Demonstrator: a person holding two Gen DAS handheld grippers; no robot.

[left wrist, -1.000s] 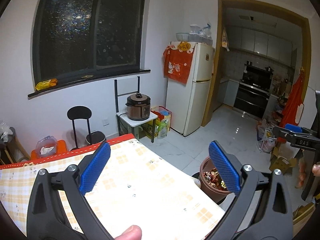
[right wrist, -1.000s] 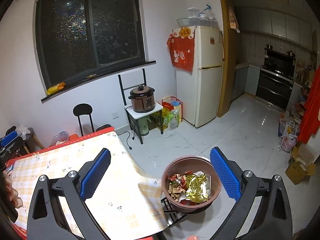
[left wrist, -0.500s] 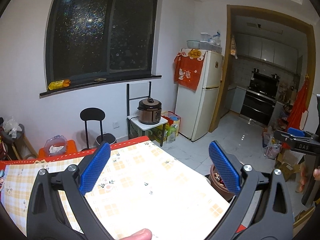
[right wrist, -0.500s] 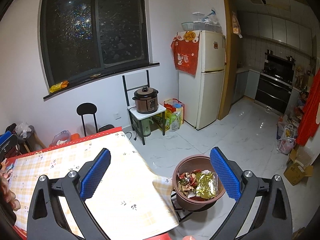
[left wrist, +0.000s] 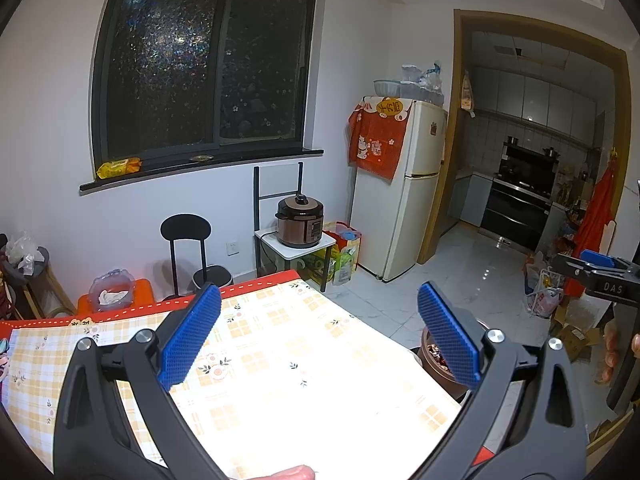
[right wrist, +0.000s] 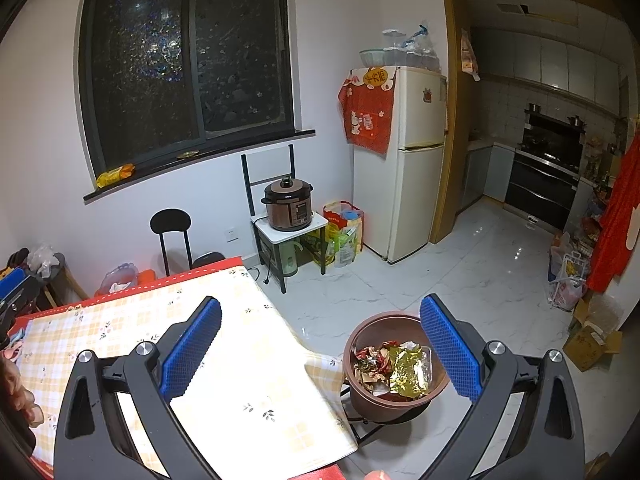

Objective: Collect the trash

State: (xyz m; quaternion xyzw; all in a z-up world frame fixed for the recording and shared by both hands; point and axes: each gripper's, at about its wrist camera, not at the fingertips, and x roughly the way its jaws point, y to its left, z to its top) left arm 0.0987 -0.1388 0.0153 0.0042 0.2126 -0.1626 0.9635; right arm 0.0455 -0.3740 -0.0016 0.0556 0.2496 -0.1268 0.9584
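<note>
A brown round bin [right wrist: 394, 394] stands on a black wire stand off the table's right corner, holding crumpled red, white and gold foil wrappers [right wrist: 400, 366]. In the left wrist view only its rim [left wrist: 434, 354] peeks out behind the right finger. My right gripper [right wrist: 319, 346] is open and empty, held above the table corner and the bin. My left gripper [left wrist: 318, 340] is open and empty too, high over the yellow checked tablecloth [left wrist: 280, 364]. The right gripper's body [left wrist: 600, 276] shows at the right edge of the left wrist view.
Under the dark window stand a black stool [right wrist: 172, 236] and a small white side table with a brown pressure cooker [right wrist: 288, 204]. A fridge [right wrist: 412, 184] with a red cloth stands by the kitchen doorway. Bags and cardboard boxes [right wrist: 588, 340] lie at the right. White tiled floor surrounds the bin.
Both grippers have risen and tilted up, so the window and wall fill more of each view. The bin has slid lower and rightward in both views. Both stay open and empty.
</note>
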